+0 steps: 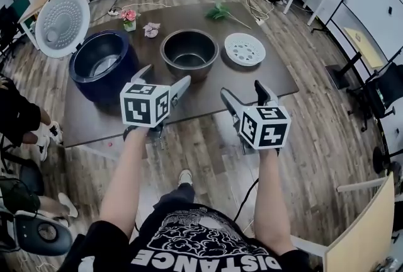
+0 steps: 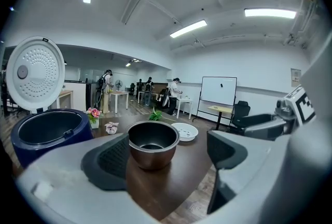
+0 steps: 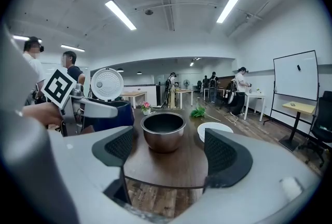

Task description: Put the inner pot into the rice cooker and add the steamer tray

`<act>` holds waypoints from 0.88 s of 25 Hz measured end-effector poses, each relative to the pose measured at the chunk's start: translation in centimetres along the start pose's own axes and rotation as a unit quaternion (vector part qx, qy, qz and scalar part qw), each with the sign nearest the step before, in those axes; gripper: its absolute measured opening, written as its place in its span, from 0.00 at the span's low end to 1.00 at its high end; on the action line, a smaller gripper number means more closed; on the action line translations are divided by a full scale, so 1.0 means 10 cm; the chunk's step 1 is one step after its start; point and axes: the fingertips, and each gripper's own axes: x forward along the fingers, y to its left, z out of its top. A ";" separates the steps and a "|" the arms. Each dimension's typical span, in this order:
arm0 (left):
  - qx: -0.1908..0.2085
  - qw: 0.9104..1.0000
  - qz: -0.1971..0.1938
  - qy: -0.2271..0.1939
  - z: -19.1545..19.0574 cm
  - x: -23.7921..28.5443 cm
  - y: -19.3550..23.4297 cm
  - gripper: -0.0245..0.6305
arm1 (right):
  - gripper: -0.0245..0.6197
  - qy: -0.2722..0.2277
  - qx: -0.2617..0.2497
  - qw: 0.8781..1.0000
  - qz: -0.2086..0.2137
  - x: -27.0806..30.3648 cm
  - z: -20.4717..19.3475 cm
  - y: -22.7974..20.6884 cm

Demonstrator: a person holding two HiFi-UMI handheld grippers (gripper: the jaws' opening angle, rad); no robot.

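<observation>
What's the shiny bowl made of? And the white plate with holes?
The inner pot looks like metal: its outer wall has a brushed, coppery shine; the dark matte inside is probably a non-stick coating. The steamer tray looks like smooth white plastic with moulded holes, though glazed material can't be ruled out.

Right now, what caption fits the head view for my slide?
Both open, the left gripper and right gripper hover before the table with open rice cooker, inner pot and steamer tray.
</observation>
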 end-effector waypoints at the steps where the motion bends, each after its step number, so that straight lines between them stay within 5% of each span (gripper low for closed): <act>1: -0.001 1.000 -0.001 0.001 0.01 0.05 0.05 0.76 | 0.68 0.002 0.000 1.000 0.001 0.07 0.02 0.00; 22: -0.008 1.000 -0.009 0.020 0.31 1.00 0.92 0.76 | 0.67 0.021 0.007 1.000 -0.005 1.38 0.39 -0.18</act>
